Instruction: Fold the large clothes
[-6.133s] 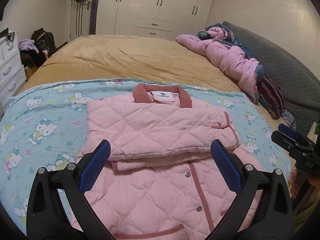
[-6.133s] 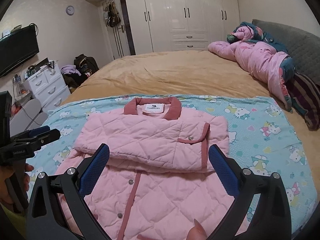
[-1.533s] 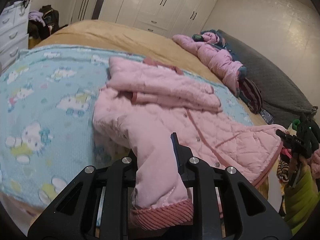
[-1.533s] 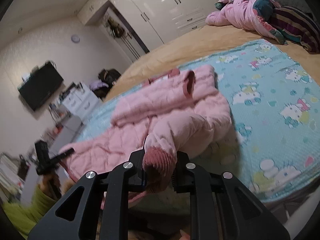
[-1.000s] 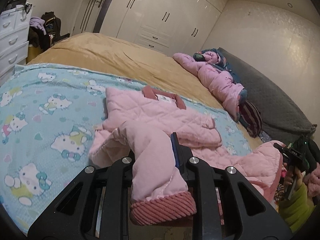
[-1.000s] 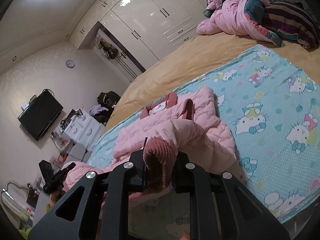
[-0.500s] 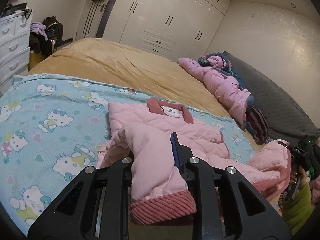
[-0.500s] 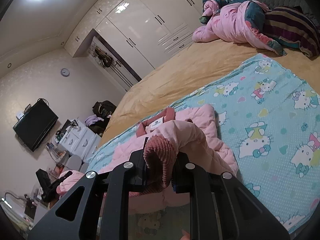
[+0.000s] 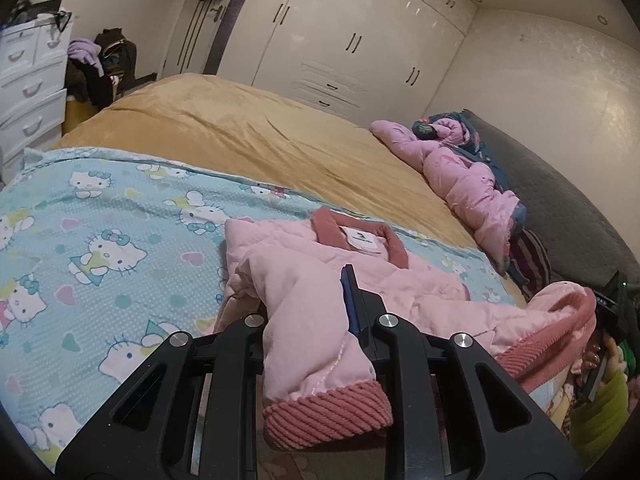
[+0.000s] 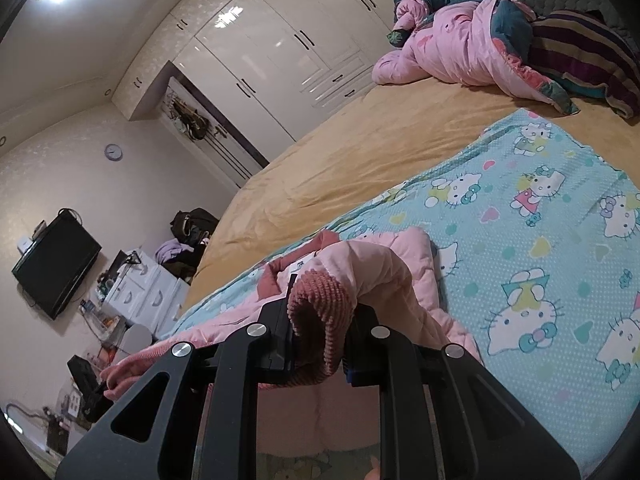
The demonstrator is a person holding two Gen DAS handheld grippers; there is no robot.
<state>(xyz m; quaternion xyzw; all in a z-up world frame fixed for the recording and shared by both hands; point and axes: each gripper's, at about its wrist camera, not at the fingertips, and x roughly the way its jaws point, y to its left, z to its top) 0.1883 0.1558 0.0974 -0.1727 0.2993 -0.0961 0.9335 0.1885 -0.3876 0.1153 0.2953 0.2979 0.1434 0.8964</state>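
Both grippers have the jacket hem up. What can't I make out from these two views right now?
- Left gripper: its left finger, hidden behind the pink jacket.
- Right gripper: pad faces, covered by the hem.
- Jacket front below the collar: both views, buried under the raised fabric.
- Label text: too small.
- Bed's near edge: cut off by the gripper bodies.
- Person: only a green sleeve at the frame edge.

left wrist: low, near, facing headboard-right | right wrist: low, tilted | shared: bed [image 9: 248,140], wardrobe [image 10: 280,56]
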